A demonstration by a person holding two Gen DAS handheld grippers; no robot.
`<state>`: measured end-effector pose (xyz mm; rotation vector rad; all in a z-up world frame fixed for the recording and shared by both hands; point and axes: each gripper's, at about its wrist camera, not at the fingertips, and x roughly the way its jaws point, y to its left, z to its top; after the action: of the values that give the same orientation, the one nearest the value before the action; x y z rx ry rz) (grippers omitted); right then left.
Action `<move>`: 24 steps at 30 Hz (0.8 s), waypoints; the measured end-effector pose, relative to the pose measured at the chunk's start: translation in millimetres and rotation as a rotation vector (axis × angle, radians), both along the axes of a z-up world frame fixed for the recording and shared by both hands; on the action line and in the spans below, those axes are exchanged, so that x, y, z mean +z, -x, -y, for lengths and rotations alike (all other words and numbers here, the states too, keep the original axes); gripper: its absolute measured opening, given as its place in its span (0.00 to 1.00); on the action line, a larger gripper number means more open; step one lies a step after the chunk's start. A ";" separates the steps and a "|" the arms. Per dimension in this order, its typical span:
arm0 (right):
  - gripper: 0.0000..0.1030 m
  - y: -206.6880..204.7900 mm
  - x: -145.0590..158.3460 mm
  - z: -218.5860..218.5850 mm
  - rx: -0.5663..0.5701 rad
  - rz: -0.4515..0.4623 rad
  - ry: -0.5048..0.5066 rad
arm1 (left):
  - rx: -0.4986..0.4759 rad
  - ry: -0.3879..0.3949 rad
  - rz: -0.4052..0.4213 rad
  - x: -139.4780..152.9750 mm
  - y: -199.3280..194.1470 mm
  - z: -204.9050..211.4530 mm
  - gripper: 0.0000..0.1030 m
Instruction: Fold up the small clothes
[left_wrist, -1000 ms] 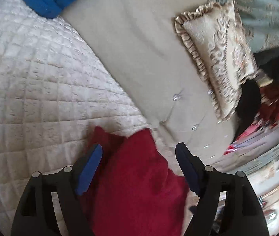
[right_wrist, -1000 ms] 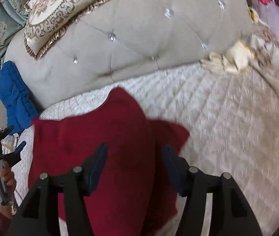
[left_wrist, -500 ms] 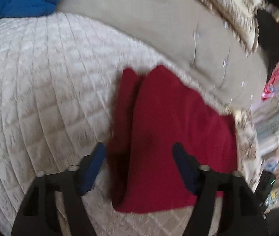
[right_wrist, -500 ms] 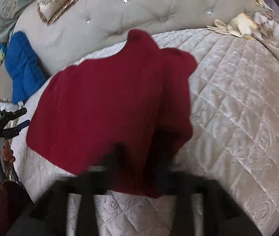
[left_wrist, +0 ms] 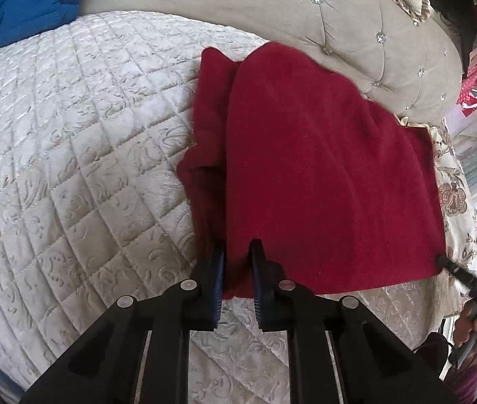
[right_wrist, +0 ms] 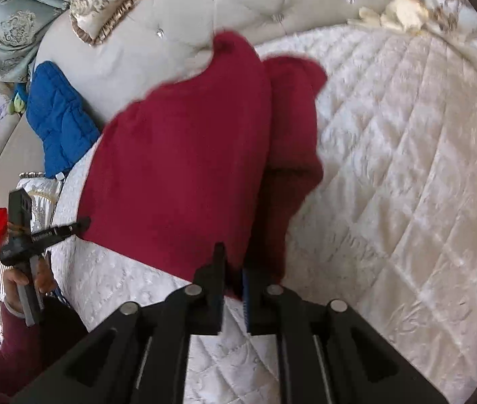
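I have the left gripper [left_wrist: 237, 259] clamped on one near hem corner of the red garment [left_wrist: 322, 168] lying on the quilted bed [left_wrist: 70, 168], while the right gripper [right_wrist: 233, 269], jaws easing apart, pinches the other, so I can fold it.

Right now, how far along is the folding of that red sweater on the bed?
Early. Done: the red sweater lies spread on the quilted bedspread. In hand: left claw shut on its near hem; right claw opening, hem between its jaws. Left: no fold across the body shows yet.
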<state>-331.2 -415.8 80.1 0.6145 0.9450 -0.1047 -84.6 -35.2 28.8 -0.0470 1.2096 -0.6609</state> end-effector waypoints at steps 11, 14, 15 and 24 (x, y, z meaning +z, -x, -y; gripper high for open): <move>0.51 -138.0 34.4 6.8 -0.021 0.077 0.241 | 0.150 0.033 0.095 11.3 -33.8 -13.5 0.13; 0.49 -169.9 1.8 29.1 -0.112 -0.002 0.272 | 0.151 0.010 0.076 5.2 -40.3 -4.6 0.15; 0.41 -174.9 -11.2 34.8 -0.140 -0.037 0.271 | 0.152 -0.002 0.074 2.8 -42.4 -0.4 0.16; 0.39 -172.7 -0.7 17.5 -0.179 -0.017 0.300 | 0.178 -0.019 0.092 6.6 -39.6 12.0 0.22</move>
<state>-158.5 -433.2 79.4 0.4193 0.8685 -0.4044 -45.0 -47.2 35.4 -0.1062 1.1089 -0.4904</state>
